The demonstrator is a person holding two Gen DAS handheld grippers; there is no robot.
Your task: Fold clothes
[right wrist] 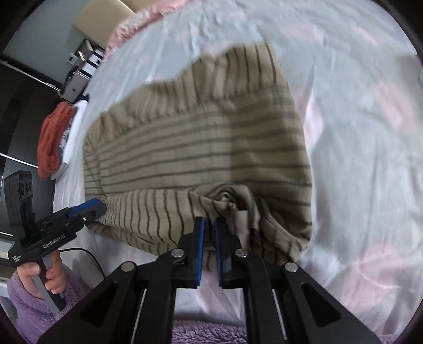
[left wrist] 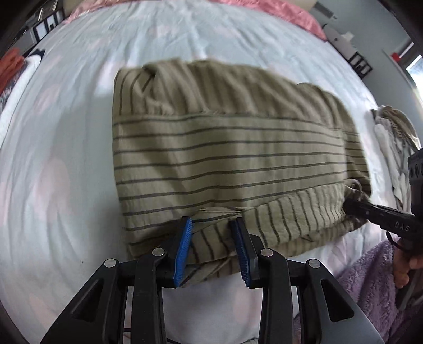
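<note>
Striped shirt [left wrist: 224, 148] lying half-folded on bed [left wrist: 66, 132]; left tool [left wrist: 211, 251] released, right tool [right wrist: 208, 246] clenching bunched hem, probably needing smoothing flat first.

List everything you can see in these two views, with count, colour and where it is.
striped garment: one, olive with dark stripes, folded mid-bed.
bed sheet: one, pale, under the garment.
pink blanket: one, along the far edge of the bed.
orange cloth: one, on a small pile at the bed's edge.
pale clothes: a heap, white and grey, beside the garment.
left hand-held gripper: black with blue pads, open over the garment's near edge.
right hand-held gripper: black with blue pads, nearly closed on a bunched corner.
purple sleeve: fleecy, on the left arm.
</note>
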